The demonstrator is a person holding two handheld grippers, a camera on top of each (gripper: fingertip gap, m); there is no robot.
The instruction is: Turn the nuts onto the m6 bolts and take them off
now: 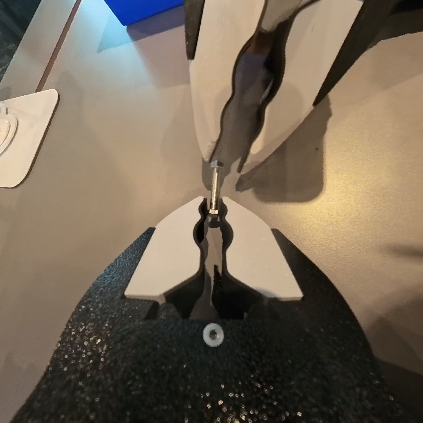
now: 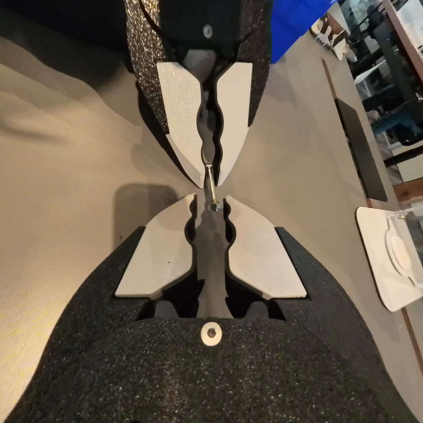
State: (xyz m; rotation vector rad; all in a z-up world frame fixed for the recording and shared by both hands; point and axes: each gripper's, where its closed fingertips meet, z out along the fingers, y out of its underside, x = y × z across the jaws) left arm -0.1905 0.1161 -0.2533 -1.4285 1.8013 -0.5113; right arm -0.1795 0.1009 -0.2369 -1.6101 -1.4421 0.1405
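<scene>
A silver M6 bolt (image 1: pixel 214 186) hangs in the air between the two grippers, above the beige table (image 1: pixel 114 206). My left gripper (image 1: pixel 214 201) is shut on the bolt's near end, with a hex part (image 1: pixel 214 211) between its white pads. A hex nut (image 1: pixel 215 164) sits at the bolt's far end. My right gripper (image 2: pixel 210 199) is open, its fingertips on either side of that nut (image 2: pixel 214 207) and not clamping it. In the left wrist view the right gripper (image 1: pixel 223 166) comes down from above, one tip touching the nut. The right wrist view shows the left gripper (image 2: pixel 209 183) holding the bolt (image 2: pixel 211 183).
A white square plate with a clear plastic part (image 1: pixel 27 137) lies near the table's edge; it also shows in the right wrist view (image 2: pixel 389 258). A blue object (image 1: pixel 142 11) stands at the back. A black strip (image 2: pixel 359 155) lies along the table's edge. My two grippers' fingertips are within a few centimetres of each other.
</scene>
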